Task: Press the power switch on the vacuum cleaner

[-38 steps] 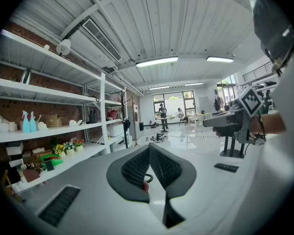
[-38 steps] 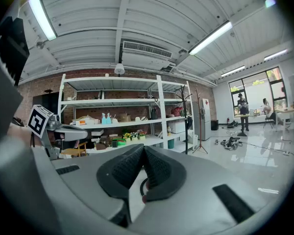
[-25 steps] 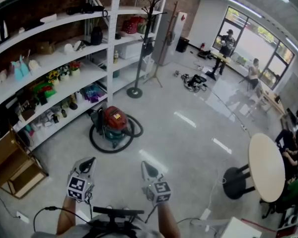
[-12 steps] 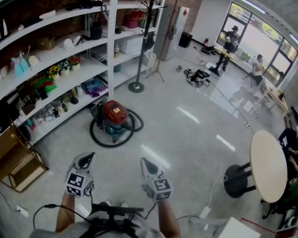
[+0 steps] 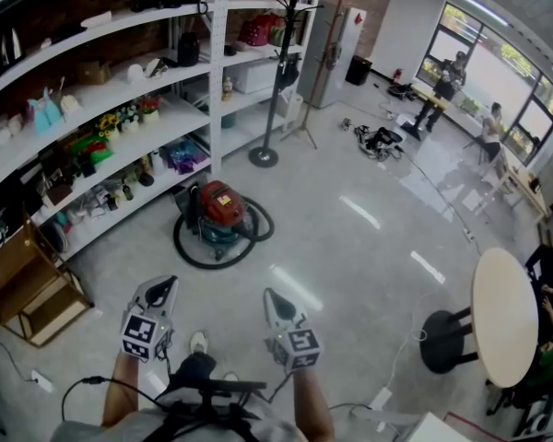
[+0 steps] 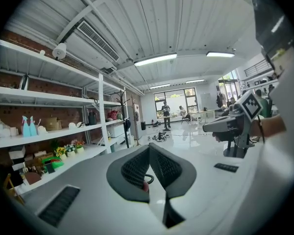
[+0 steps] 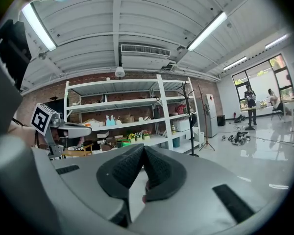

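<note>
The vacuum cleaner [image 5: 219, 212] stands on the grey floor by the shelves, with a red top, a dark teal body and a black hose [image 5: 194, 251] looped round it. It sits well ahead of both grippers. In the head view my left gripper [image 5: 165, 289] and right gripper [image 5: 274, 301] are low in the picture, side by side, pointing forward, far from the vacuum. Each one's pads meet at the tip with nothing between them, as the left gripper [image 6: 149, 149] and right gripper [image 7: 143, 149] show in their own views. The power switch is too small to make out.
Tall white shelves [image 5: 120, 90] full of small items run along the left. A coat stand [image 5: 278, 72] rises behind the vacuum. A wooden crate [image 5: 28, 293] sits at the left, a round table [image 5: 505, 316] at the right. People stand far back by the windows.
The view has moved forward across the floor and the vacuum lies slightly higher and more central. A shoe now shows between the grippers. Both grippers stay shut and level.
</note>
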`<act>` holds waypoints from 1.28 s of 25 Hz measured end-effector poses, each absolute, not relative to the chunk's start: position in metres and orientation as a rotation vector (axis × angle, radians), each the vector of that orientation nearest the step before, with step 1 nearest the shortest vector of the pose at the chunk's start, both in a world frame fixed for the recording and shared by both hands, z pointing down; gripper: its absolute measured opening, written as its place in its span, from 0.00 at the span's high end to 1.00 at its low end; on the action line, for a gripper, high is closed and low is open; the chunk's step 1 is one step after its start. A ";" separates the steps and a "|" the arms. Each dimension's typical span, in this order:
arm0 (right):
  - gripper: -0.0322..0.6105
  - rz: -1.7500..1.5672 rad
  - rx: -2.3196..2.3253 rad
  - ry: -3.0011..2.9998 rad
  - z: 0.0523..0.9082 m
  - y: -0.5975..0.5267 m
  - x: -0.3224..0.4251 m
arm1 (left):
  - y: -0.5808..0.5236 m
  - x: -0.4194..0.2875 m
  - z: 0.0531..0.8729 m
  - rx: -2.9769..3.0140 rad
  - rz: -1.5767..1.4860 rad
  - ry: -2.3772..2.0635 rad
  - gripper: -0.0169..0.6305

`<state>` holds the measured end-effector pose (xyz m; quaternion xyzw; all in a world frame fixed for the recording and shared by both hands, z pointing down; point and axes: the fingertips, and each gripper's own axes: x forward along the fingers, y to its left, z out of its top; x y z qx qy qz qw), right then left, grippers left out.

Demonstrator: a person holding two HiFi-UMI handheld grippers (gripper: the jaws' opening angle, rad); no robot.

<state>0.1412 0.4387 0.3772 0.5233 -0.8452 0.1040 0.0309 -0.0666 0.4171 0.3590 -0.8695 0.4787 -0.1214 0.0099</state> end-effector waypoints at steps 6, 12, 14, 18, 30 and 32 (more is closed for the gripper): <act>0.93 0.336 1.611 -2.593 0.380 0.405 0.133 | 0.382 -0.072 0.362 -2.720 -0.382 1.491 0.96; 0.93 0.347 1.592 -2.586 0.382 0.359 0.113 | 0.333 -0.088 0.362 -2.727 -0.373 1.501 0.96; 0.93 0.352 1.595 -2.580 0.380 0.343 0.107 | 0.316 -0.094 0.359 -2.728 -0.370 1.500 0.96; 0.93 0.354 1.602 -2.569 0.376 0.311 0.098 | 0.282 -0.104 0.354 -2.735 -0.357 1.494 0.96; 0.93 0.365 1.645 -2.518 0.373 0.235 0.068 | 0.192 -0.145 0.351 -2.759 -0.336 1.454 0.96; 0.93 0.345 1.657 -2.507 0.374 0.222 0.065 | 0.179 -0.151 0.351 -2.769 -0.326 1.447 0.96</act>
